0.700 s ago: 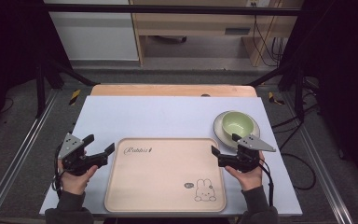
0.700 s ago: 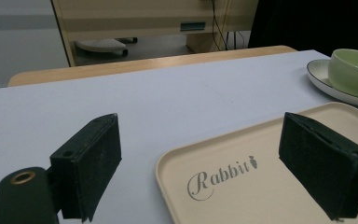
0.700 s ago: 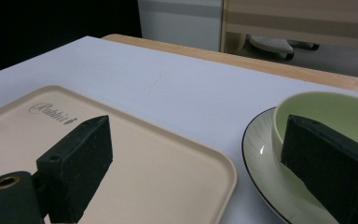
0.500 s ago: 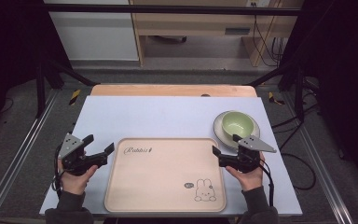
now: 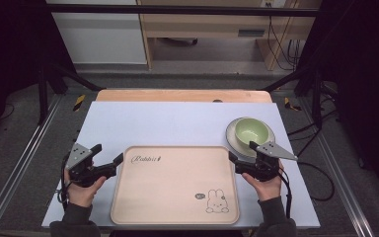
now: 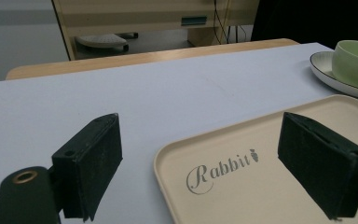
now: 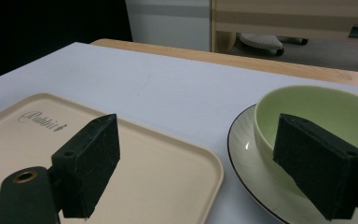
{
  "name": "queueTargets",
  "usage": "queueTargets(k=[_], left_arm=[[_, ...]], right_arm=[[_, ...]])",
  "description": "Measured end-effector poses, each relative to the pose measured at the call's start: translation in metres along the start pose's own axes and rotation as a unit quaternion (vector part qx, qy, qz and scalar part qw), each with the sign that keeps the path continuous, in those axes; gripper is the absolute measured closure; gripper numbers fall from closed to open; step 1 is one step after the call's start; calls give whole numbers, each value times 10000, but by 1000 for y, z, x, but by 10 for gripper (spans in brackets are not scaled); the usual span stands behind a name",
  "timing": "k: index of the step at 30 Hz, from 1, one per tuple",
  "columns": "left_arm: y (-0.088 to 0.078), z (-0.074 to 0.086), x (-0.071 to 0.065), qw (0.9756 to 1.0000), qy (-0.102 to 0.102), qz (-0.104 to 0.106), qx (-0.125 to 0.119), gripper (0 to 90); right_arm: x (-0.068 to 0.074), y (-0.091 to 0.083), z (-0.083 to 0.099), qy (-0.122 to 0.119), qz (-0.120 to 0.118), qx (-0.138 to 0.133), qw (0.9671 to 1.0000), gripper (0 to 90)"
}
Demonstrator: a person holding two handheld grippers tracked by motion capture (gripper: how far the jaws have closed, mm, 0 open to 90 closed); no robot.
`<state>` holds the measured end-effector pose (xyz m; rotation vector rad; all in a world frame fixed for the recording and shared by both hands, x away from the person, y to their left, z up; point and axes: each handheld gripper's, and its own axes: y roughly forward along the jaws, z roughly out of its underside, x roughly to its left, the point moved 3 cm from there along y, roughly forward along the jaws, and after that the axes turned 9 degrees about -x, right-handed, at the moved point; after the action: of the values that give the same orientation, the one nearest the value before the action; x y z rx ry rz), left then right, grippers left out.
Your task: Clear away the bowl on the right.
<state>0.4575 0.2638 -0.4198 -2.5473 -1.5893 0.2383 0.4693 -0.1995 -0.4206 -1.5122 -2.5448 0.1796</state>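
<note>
Left hand [image 5: 81, 191]: lower left of the high view, sleeve at the bottom edge, gripping the left black two-jaw gripper [image 5: 109, 161].
Left gripper: jaws spread wide with nothing between them; it sits just off the tray's left edge, and in the left gripper view the tray's near corner lies in the gap between the jaws.
Right hand [image 5: 262, 185]: lower right of the high view, gripping the right black two-jaw gripper [image 5: 241, 160], which carries a grey three-cornered plate on top.
Right gripper: jaws wide apart and empty, at the tray's right edge; in the right gripper view one jaw stands over the tray, the other in front of the bowl.
Tray: a flat beige rectangular plastic tray [image 5: 175, 183] with rounded corners, lower centre of the high view, printed "Rabbit" at its upper left and a small rabbit drawing at its lower right.
Table: a pale blue-white rectangular tabletop [image 5: 177, 121] with a wooden strip along its far edge.
Bowl: a pale green round bowl [image 5: 251, 130], right of centre in the high view, just beyond the tray's far right corner.
Plate: a whitish round plate with a dark rim [image 5: 234, 140], under the bowl.
</note>
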Motion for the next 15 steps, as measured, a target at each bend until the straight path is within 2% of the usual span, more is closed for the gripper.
queueTargets(k=[15], left_arm=[[-1, 1, 2, 10000, -13, -58, -6, 138]], right_arm=[[-13, 2, -4, 128, 252, 101, 9995, 201]])
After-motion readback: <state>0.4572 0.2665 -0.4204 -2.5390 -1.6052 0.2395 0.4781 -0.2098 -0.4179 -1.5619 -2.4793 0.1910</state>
